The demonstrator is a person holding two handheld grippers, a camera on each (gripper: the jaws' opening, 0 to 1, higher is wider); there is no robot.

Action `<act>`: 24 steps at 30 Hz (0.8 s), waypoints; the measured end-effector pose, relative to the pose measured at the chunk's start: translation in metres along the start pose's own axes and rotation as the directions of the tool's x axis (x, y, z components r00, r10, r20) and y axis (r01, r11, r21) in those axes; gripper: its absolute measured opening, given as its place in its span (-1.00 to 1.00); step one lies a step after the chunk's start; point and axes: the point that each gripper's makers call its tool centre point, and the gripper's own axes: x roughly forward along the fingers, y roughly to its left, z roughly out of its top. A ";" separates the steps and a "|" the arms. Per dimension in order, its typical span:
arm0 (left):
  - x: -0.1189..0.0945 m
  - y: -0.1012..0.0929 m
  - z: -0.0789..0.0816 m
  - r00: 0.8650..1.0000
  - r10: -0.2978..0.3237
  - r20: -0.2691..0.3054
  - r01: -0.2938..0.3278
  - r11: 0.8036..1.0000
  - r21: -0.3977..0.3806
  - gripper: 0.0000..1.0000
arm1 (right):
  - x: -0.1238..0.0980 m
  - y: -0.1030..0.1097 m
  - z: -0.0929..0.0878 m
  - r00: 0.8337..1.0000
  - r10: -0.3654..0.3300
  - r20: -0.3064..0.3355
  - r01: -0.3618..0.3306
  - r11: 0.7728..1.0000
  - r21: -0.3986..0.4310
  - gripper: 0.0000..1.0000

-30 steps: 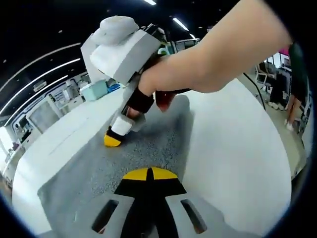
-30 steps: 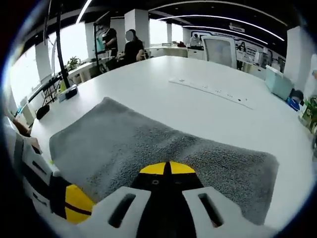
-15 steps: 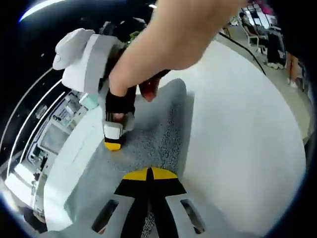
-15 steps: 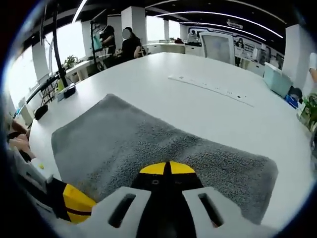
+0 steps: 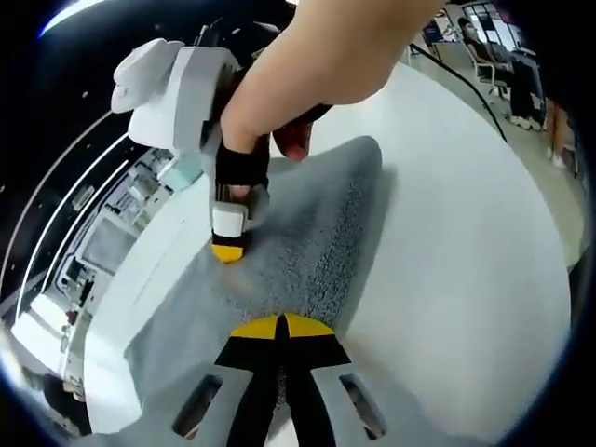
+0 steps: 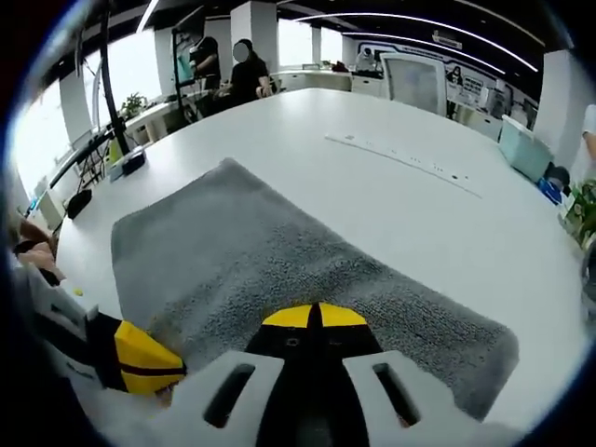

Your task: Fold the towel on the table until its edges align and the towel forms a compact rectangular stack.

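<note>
The grey towel [image 6: 307,270] is lying flat on the white surface [image 6: 391,200], its long axis running across both claws and its near long edge sitting directly under them. The left claw [image 5: 279,328] and the right claw [image 6: 315,317] are being held side by side on that edge, equally near, jaws closed together; whether cloth is pinched between them cannot be told. The far edge is lying straight ahead.

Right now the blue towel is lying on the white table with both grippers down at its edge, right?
Not quite: the towel is grey, not blue, as the right gripper view shows. It does lie on the white table, with both grippers at its edge.
</note>
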 end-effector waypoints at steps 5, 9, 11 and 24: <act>-0.006 0.003 -0.007 1.000 0.006 -0.007 -0.006 1.000 -0.010 -1.00 | -0.001 0.004 -0.002 1.000 0.006 -0.001 -0.006 1.000 0.012 -1.00; -0.008 0.005 -0.010 1.000 0.008 -0.012 -0.008 1.000 -0.017 -1.00 | -0.002 0.006 -0.003 1.000 0.006 -0.003 -0.006 1.000 0.014 -1.00; -0.010 0.005 -0.011 1.000 0.007 -0.016 -0.007 1.000 -0.023 -1.00 | -0.002 0.006 -0.003 1.000 0.005 -0.004 -0.005 1.000 0.021 -1.00; -0.015 0.009 -0.018 0.999 -0.002 -0.038 0.000 0.999 -0.055 -1.00 | -0.004 0.009 -0.005 1.000 -0.003 -0.004 0.003 0.999 0.038 -1.00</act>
